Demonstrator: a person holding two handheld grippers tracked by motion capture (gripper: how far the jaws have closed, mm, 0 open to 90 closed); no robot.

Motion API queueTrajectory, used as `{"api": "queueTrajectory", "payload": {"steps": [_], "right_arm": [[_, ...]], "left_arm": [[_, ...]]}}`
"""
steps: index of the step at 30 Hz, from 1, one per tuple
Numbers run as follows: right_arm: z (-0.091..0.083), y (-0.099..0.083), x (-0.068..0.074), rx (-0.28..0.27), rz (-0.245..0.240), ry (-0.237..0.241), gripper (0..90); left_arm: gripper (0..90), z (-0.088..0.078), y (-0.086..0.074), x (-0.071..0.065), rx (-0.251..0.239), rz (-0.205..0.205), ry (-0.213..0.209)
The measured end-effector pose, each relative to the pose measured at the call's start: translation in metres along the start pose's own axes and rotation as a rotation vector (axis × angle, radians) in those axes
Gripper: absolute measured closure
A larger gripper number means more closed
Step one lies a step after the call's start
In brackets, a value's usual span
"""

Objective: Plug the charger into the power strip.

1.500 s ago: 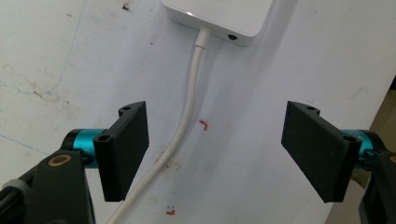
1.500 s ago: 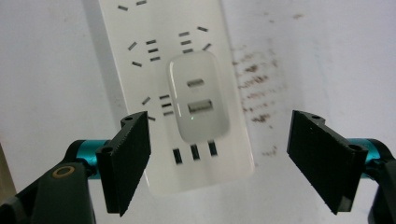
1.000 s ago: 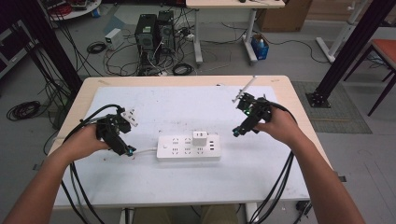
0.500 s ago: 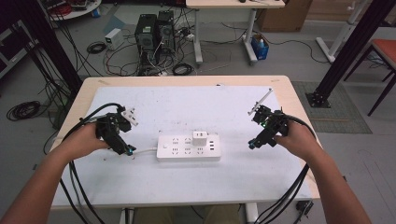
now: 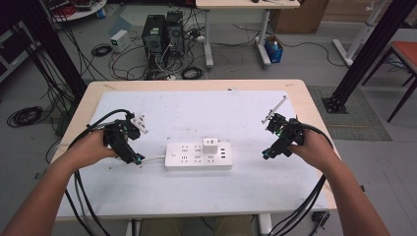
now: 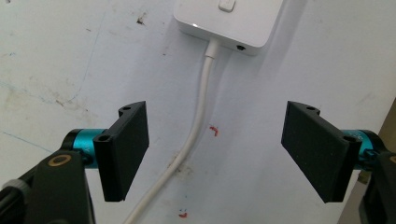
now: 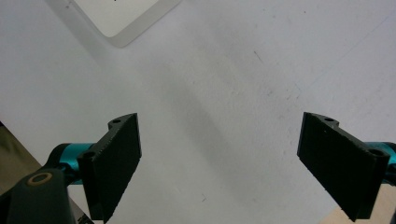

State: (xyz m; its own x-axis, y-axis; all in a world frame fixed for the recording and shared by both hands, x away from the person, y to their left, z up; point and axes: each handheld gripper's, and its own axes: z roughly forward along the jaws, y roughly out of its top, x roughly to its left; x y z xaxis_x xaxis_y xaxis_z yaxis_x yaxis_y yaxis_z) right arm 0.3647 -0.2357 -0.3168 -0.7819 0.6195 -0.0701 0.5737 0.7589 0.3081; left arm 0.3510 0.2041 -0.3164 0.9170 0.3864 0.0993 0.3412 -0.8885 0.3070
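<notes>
A white power strip (image 5: 198, 156) lies mid-table on the white sheet, with a white plug adapter (image 5: 211, 145) seated in its upper row. Its white cord (image 6: 194, 135) runs out of the strip's end (image 6: 229, 21) and passes between the jaws of my left gripper (image 6: 215, 154), which is open just left of the strip, also seen as the left gripper (image 5: 135, 158) from above. My right gripper (image 5: 268, 153) hovers open to the right of the strip, apart from it. A corner of the strip (image 7: 123, 16) shows at the top of the right gripper view, above my right gripper (image 7: 219, 163).
The white sheet (image 5: 196, 113) covers most of the wooden table (image 5: 305, 98). Black cables trail from both grippers off the table's front edge. Computer towers (image 5: 162, 34), loose cables and another desk stand on the floor beyond the far edge.
My right gripper has moved away from the strip, rightward and toward the front edge. The left gripper has stayed at the strip's left end.
</notes>
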Motion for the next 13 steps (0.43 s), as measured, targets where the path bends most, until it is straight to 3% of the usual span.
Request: {"api": "queueTrajectory", "payload": {"steps": [13], "right_arm": [[0.0062,-0.008,-0.0008,-0.007,0.009,0.004,13.1]], "left_arm": [[23.4,0.003,0.0006,-0.0006,0.014,0.005,0.007]]}}
